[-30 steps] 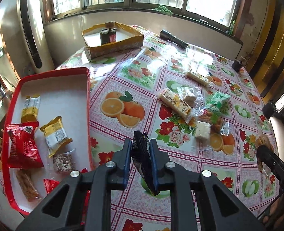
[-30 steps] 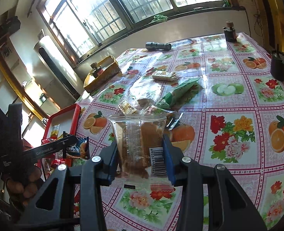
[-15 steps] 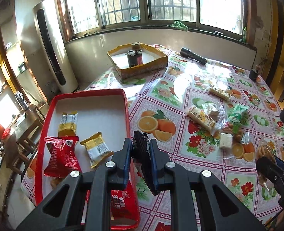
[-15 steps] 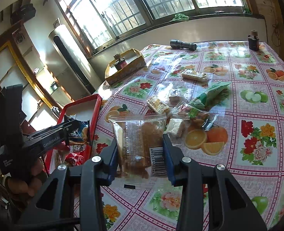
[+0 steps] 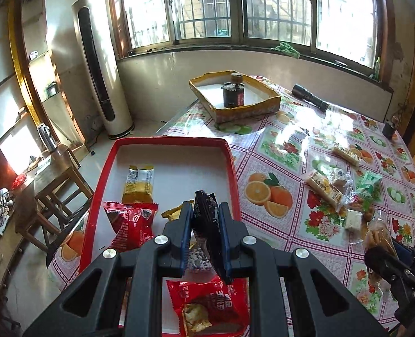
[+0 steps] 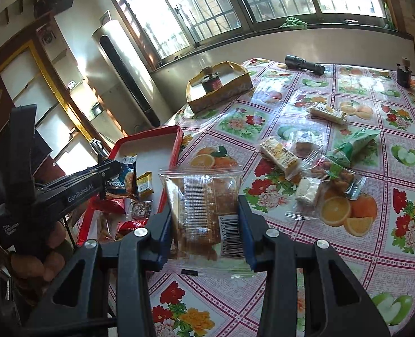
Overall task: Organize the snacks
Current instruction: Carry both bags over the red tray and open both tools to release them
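Left wrist view: the left gripper [image 5: 204,236] has its jaws pinched tight on a thin dark packet [image 5: 206,224], held edge-up above the red tray [image 5: 95,199] at the desk's left edge. The right gripper [image 6: 204,224] has its jaws part-way in, clamped on a clear bag [image 6: 204,205] of brown pastry, above the desk [image 6: 333,266] just right of the tray's rim.

Risks, as I judge them:
- The dark packet is gripped by a slim edge. A quick swing could let it slip out and fall short of the tray, or off the desk's edge to the floor.
- The tray already holds a yellow bar [image 5: 138,182], red packs [image 5: 131,221] and more near the front. Dropping onto that heap could push a pack over the low rim.
- Both grippers head for the same tray from close by; they could knock together, or one could catch the rim and shift the tray, which looks to sit near the desk's edge.
- The clear bag is soft. Too firm a squeeze may crush the pastry; too light, and the slick film slides.

The desk wears a glossy oilcloth with fruit and flower squares, glaring under sun. More snacks [image 6: 319,174] lie loose at its middle, with a yellow box [image 5: 235,95] and a torch [image 5: 310,98] further back. Behind stand barred windows and a tall white air conditioner [image 5: 100,67]; a wooden stool sits lower left.
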Demonstrator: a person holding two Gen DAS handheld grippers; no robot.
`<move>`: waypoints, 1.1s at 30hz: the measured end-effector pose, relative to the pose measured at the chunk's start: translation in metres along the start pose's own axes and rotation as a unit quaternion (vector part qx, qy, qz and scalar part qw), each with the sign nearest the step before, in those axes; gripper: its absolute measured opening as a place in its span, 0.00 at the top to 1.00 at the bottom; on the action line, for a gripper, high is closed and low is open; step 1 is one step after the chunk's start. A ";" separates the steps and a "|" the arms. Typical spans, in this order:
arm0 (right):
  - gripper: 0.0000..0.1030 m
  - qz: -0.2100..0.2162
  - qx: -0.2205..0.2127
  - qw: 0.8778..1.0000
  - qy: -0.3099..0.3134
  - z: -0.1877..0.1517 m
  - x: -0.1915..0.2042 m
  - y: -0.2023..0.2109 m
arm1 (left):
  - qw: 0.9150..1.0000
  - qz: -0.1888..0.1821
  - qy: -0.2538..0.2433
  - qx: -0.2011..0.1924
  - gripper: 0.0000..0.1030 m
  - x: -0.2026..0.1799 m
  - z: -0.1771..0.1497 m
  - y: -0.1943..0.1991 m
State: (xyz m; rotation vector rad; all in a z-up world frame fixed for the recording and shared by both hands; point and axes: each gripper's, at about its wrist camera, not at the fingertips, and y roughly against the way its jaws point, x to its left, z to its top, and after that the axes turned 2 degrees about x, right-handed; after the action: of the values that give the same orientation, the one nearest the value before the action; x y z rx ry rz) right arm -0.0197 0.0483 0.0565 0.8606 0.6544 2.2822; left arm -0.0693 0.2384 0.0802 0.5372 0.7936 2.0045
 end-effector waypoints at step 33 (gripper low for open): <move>0.58 0.092 0.067 0.993 0.041 0.040 0.085 -0.138 | 0.995 0.043 0.090 0.030 0.83 0.097 0.035 -0.058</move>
State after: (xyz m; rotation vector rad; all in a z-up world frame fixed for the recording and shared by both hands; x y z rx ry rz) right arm 0.0069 0.2116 0.0321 0.9293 0.8018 2.4719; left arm -0.0628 0.3561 0.0699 0.4356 0.9570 2.1356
